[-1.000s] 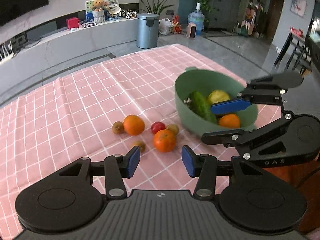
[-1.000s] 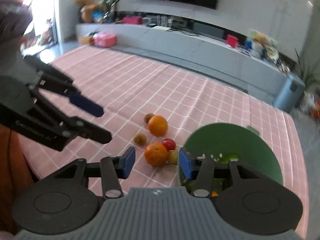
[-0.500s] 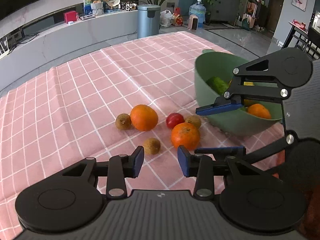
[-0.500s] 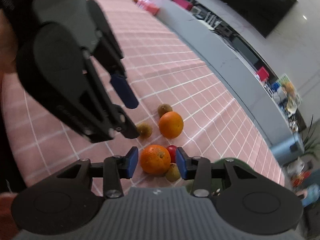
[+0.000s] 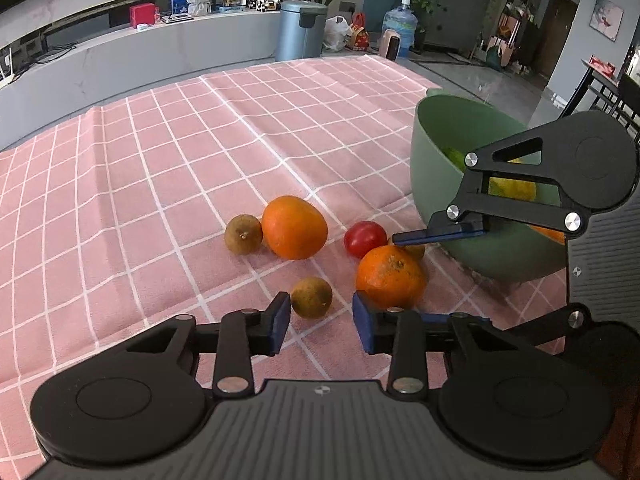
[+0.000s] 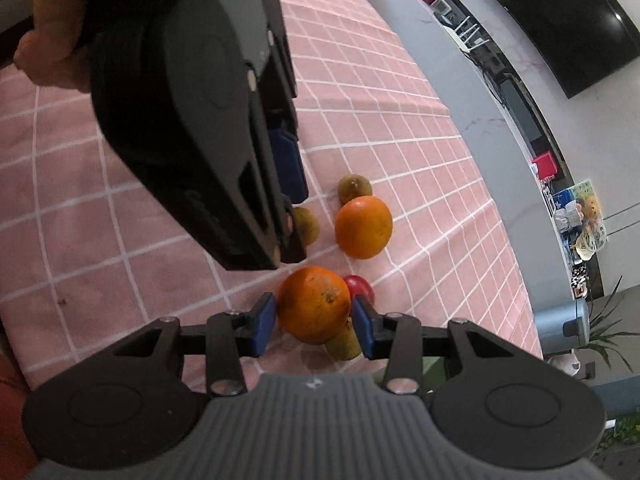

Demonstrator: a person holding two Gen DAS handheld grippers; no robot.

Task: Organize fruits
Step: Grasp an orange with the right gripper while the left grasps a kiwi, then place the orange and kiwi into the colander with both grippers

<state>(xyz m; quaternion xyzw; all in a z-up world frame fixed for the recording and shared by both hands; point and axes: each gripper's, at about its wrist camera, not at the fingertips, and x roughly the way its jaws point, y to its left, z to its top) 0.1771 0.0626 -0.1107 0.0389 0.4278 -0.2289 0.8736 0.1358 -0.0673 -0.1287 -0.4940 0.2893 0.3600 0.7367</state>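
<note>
The right gripper (image 5: 440,268) hides most fruit in the green bowl (image 5: 436,152), itself cut off.

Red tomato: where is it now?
On the pink tablecloth, the red tomato sits just behind the nearer orange, left of the green bowl.

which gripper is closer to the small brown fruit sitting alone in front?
Left. The left gripper has the small brown fruit just ahead between its open pads. The right gripper straddles the near orange instead.

A matt pink checked cloth (image 5: 200,168) is covering the tabletop; the green bowl (image 5: 436,168) is looking like smooth plastic, the orange (image 6: 314,304) dimpled, the tomato (image 5: 364,238) glossy.
</note>
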